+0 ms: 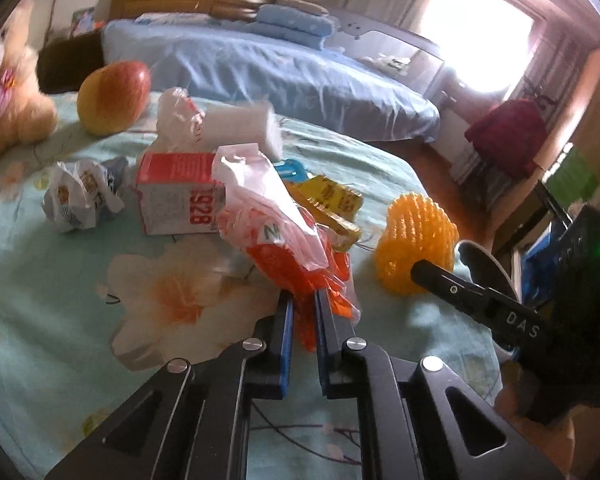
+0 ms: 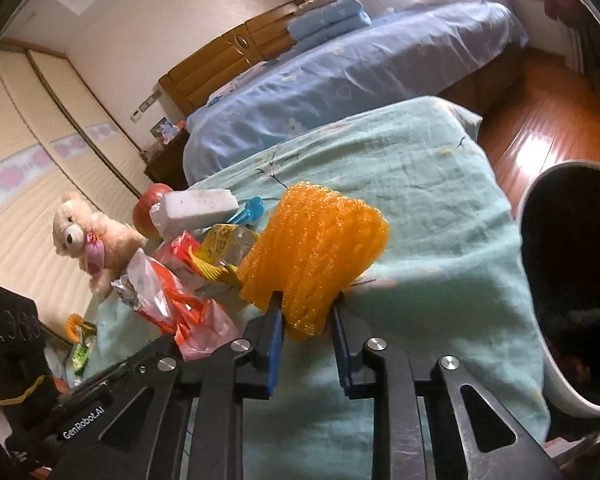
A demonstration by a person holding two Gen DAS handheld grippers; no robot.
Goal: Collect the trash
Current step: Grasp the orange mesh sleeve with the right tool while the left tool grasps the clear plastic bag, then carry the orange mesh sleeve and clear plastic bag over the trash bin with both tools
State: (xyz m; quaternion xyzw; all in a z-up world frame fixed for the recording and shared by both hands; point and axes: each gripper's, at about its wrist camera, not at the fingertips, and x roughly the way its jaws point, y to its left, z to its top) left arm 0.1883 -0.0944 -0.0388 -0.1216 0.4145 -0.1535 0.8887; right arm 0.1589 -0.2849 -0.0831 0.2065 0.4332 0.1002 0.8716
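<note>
My left gripper (image 1: 303, 300) is shut on an orange and clear plastic bag (image 1: 276, 220), lifted off the green floral sheet (image 1: 60, 300). My right gripper (image 2: 306, 308) is shut on an orange foam fruit net (image 2: 312, 248); the net also shows in the left wrist view (image 1: 416, 240), with a right finger (image 1: 440, 280) at it. On the sheet lie a red and white carton (image 1: 176, 196), a crumpled paper (image 1: 80, 196), a yellow wrapper (image 1: 332, 200) and a white foam block (image 1: 240, 124). A dark bin with a white rim (image 2: 536, 248) stands to the right of the bed.
A teddy bear (image 1: 8, 100) and an apple (image 1: 112, 96) sit at the far left of the sheet. A blue clip (image 1: 292, 168) lies behind the carton. A second bed with blue sheets (image 1: 280, 76) lies beyond. Wooden floor (image 2: 540, 120) runs past the bed's right edge.
</note>
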